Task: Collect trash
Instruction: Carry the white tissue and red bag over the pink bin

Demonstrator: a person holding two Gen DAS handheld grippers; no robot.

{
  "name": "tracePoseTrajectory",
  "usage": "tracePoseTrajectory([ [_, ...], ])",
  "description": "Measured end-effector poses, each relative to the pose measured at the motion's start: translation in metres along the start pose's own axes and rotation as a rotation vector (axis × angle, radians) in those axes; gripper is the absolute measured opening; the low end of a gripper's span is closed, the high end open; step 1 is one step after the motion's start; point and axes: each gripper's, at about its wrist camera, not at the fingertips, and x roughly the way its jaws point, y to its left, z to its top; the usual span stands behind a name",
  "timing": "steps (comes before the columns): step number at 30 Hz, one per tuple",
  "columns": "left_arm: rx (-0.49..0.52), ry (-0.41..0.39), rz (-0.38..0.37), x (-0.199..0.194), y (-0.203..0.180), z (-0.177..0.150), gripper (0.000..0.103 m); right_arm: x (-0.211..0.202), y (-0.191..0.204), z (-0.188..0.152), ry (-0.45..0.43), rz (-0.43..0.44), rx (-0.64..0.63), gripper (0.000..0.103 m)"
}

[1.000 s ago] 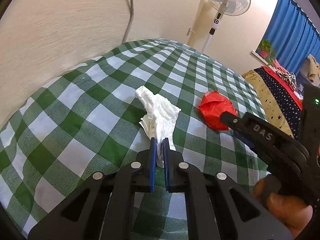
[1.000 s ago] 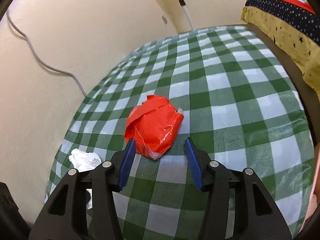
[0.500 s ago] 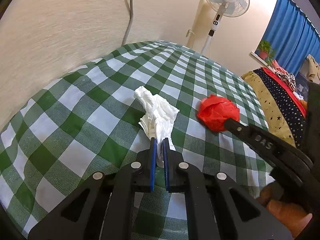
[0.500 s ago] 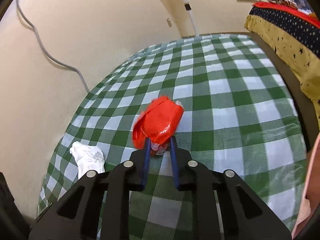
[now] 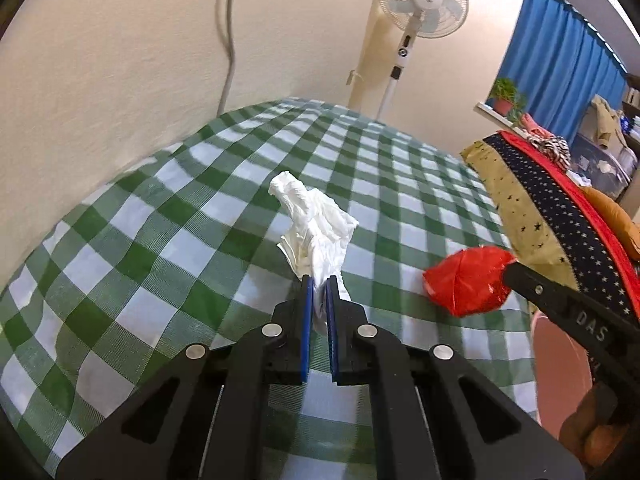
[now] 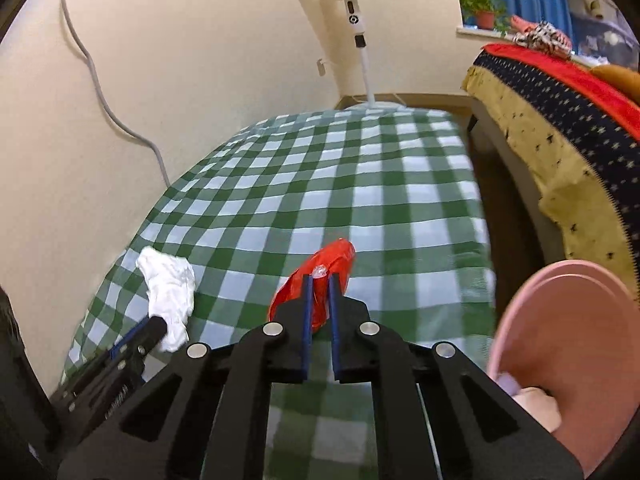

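Green-checked desk (image 5: pixel 160 248) against cream wall. Left gripper (image 5: pixel 319 296): jaws clamped on white crumpled tissue (image 5: pixel 316 224), upright above cloth. Right gripper (image 6: pixel 319 300): jaws just closed, pinching red wrapper (image 6: pixel 320 276), lifted clear; pink bin (image 6: pixel 560 344) nearest, rightward.

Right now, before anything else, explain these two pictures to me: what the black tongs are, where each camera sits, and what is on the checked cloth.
No robot here: a person holds a black two-finger gripper in each hand, each with a camera looking along its fingers. In the left camera's picture the left gripper is shut on a crumpled white tissue. In the right camera's picture the right gripper, whose jaws have just closed, pinches a red wrapper. Both are lifted above the green checked cloth. A pink bin waits at right.
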Motion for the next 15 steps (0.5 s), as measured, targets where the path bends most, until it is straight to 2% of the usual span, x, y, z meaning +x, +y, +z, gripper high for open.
tracePoseTrajectory([
  [15, 0.069, -0.043, -0.049, -0.043, -0.022, -0.002, 0.007, -0.091, -0.022, -0.008, -0.072, -0.067, -0.01, 0.007],
])
